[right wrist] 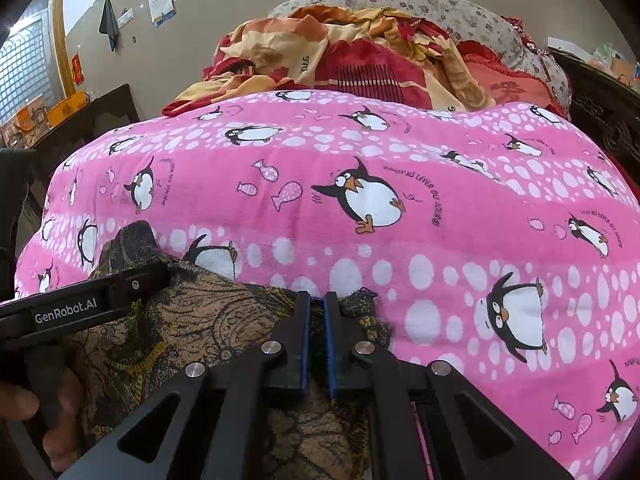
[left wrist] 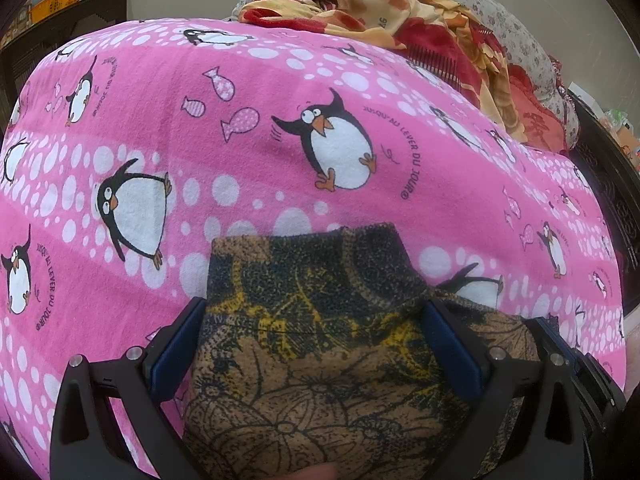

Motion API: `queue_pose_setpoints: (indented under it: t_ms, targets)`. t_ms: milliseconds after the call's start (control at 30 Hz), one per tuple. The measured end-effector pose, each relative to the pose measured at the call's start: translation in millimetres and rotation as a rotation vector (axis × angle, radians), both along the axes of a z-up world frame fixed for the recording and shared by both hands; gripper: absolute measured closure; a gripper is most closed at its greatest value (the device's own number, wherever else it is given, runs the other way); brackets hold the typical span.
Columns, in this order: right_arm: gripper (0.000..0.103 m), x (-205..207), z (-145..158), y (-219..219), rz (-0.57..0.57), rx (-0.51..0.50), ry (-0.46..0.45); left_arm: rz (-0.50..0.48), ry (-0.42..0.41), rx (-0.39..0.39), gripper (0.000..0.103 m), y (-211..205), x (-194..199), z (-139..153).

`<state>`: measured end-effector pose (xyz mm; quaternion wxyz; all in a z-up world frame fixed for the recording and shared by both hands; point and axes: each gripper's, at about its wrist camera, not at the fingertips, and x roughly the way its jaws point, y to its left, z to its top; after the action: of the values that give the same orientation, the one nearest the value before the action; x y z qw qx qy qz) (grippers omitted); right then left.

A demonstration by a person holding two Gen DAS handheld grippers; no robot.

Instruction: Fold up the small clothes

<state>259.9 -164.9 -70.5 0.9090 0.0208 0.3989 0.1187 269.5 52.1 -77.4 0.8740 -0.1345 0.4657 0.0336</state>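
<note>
On the near edge of the bed, over a pink penguin-print sheet [left wrist: 360,80], a brown and black flower-patterned garment [left wrist: 320,340] is spread. The left gripper [left wrist: 316,320] is held with its fingers [left wrist: 176,344] spread wide, the cloth lying between them. The right gripper [right wrist: 316,300] is seen with its fingers [right wrist: 302,328] pressed nearly together, pinching the garment's far edge. A crumpled red and yellow blanket [right wrist: 340,52] is heaped behind.
</note>
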Motion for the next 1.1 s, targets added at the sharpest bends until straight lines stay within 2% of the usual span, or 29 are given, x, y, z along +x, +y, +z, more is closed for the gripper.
queue_pose_setpoints:
  t_ms: [67,100,133,167,200,233,267,300,367,400,467,533,567,633,700,800,867,933,1000,1067,1100]
  targets:
    - [0.097,4.5,7.1,-7.7,0.027,0.05,0.048,-0.017,0.029,-0.004,0.0,1.2,4.1,5.5]
    - [0.091,6.3,13.5,-14.2,0.042,0.088,0.08,-0.047,0.054,-0.006,0.0,2.9,6.0,11.6]
    - [0.073,5.6,22.1,-24.4,0.043,0.142,0.1,-0.072,0.065,0.003,0.0,6.0,4.3,20.3]
    - [0.062,0.0,32.4,-36.0,0.039,0.197,0.091,-0.082,0.063,0.028,0.0,10.0,-0.8,28.9]
    - [0.029,-7.3,40.1,-43.8,0.023,0.21,0.071,-0.096,0.05,0.06,0.0,14.9,-9.1,38.6]
    - [0.004,-21.0,50.6,-55.9,0.002,0.219,0.027,-0.121,0.03,0.078,0.0,21.4,-20.0,46.9]
    - [0.0,-32.4,54.4,-63.1,0.001,0.233,0.0,-0.146,0.019,0.084,0.0,27.7,-30.9,51.1]
    - [0.0,-39.7,54.0,-66.9,0.019,0.256,-0.002,-0.171,0.015,0.086,0.0,35.2,-43.3,52.4]
    - [0.0,-52.1,39.5,-73.9,0.112,0.362,0.085,-0.219,0.031,0.049,0.0,49.1,-66.1,42.2]
    - [0.0,-55.2,31.2,-74.0,0.139,0.394,0.126,-0.243,0.057,0.013,0.0,55.0,-76.1,30.9]
    - [0.002,-60.1,11.3,-70.0,0.178,0.415,0.194,-0.298,0.092,-0.112,0.0,63.9,-94.4,6.0]
    - [0.006,-59.9,-6.8,-64.5,0.221,0.45,0.249,-0.313,0.005,-0.11,0.0,63.2,-110.3,5.5]
    - [0.008,-58.2,-13.5,-62.6,0.239,0.48,0.264,-0.333,0.006,-0.135,0.0,60.4,-112.2,4.9]
    - [0.009,-52.3,-15.3,-61.8,0.24,0.505,0.231,-0.402,0.008,-0.237,0.0,51.8,-111.0,5.9]
    - [0.009,-40.4,-18.9,-61.1,0.225,0.555,0.235,-0.483,0.028,-0.352,0.0,40.9,-102.6,3.2]
    - [0.005,-30.5,-19.8,-57.5,0.255,0.619,0.239,-0.465,0.018,-0.378,0.0,39.3,-92.2,3.0]
    - [0.006,-26.8,-20.8,-64.9,0.26,0.692,0.243,-0.421,0.012,-0.475,0.0,48.4,-88.0,1.6]
    - [0.009,-27.5,-21.8,-70.2,0.287,0.763,0.246,-0.424,0.009,-0.535,0.0,50.1,-92.2,0.7]
    - [0.011,-29.2,-21.4,-70.5,0.331,0.798,0.264,-0.47,0.018,-0.519,0.0,44.3,-102.2,3.1]
    - [0.014,-31.1,-21.6,-68.5,0.369,0.793,0.287,-0.518,0.021,-0.446,0.0,35.9,-107.5,4.0]
    - [0.016,-31.5,-21.8,-68.6,0.375,0.787,0.298,-0.521,0.022,-0.439,0.0,35.9,-105.4,3.0]
